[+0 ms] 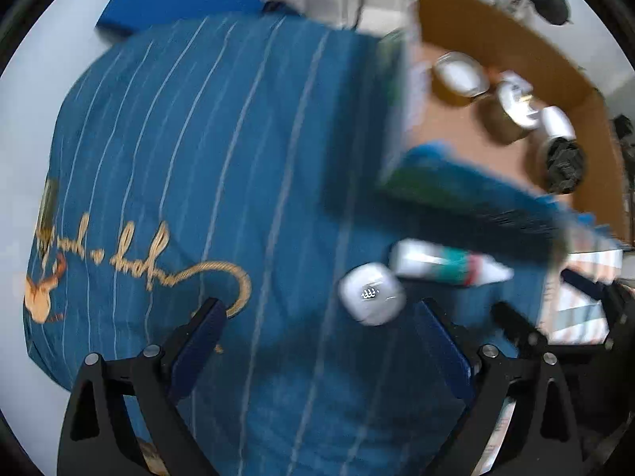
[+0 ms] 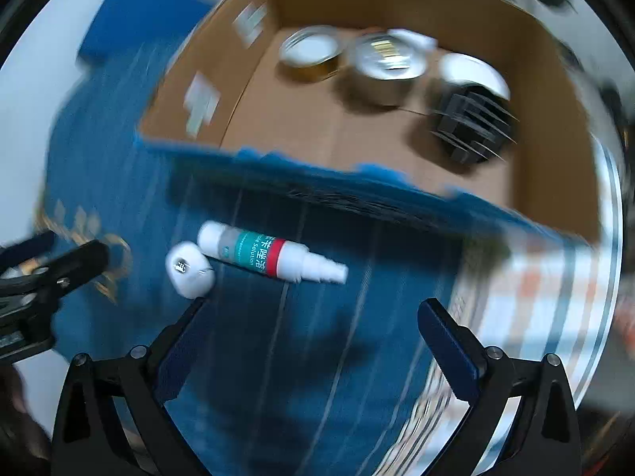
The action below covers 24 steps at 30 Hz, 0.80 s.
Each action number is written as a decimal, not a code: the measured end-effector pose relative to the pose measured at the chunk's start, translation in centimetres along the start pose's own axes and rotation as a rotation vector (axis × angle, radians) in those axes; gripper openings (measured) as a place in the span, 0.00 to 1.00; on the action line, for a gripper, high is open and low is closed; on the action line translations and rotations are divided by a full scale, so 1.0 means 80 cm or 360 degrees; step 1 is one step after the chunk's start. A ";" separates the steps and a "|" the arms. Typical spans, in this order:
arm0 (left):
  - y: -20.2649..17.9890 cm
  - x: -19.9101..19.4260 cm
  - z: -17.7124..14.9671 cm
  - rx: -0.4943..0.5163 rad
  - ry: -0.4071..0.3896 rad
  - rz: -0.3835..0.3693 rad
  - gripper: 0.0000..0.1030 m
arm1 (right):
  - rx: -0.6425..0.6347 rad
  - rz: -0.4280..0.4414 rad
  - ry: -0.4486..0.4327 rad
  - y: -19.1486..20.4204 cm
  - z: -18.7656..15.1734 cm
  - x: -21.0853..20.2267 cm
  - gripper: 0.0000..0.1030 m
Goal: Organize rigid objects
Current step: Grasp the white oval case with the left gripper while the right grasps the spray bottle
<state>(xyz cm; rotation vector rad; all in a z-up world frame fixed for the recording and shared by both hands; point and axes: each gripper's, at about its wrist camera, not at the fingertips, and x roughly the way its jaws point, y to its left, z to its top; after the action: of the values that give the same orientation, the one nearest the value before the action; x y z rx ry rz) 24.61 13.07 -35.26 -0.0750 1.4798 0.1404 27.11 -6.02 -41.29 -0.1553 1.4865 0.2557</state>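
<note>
A small white rounded case [image 1: 371,293] [image 2: 189,269] lies on the blue striped cloth [image 1: 222,150], touching the base of a white spray bottle [image 1: 444,263] [image 2: 270,256] with a teal label and red band, lying on its side. My left gripper [image 1: 319,311] is open and empty, just short of the white case. My right gripper [image 2: 311,311] is open and empty, a little short of the bottle. Each gripper shows in the other's view: the right one [image 1: 555,305], the left one [image 2: 51,261].
An open cardboard box [image 2: 397,4] [image 1: 496,39] stands beyond the two objects, its near rim edged in blue. Inside are two round tins [image 2: 311,53], a white lid [image 2: 472,71] and a black finned part [image 2: 472,123]. A striped paper sheet [image 2: 547,285] lies at right.
</note>
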 end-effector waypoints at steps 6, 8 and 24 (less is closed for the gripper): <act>0.036 0.051 -0.018 -0.0095 0.0117 0.0005 0.95 | -0.0339 -0.0143 0.0088 0.048 0.021 0.067 0.89; 0.040 0.060 -0.024 -0.0111 0.0142 0.0007 0.95 | -0.0439 -0.0177 0.0133 0.063 0.019 0.087 0.84; -0.007 0.078 -0.008 -0.0128 0.0252 -0.0234 0.95 | 0.0425 -0.0030 0.0378 -0.036 -0.102 0.079 0.38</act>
<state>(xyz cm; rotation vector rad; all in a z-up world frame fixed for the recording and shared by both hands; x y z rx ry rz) 24.60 12.73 -41.51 -0.2643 1.6207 0.0760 20.44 -10.44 -48.44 0.0160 1.7383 0.0216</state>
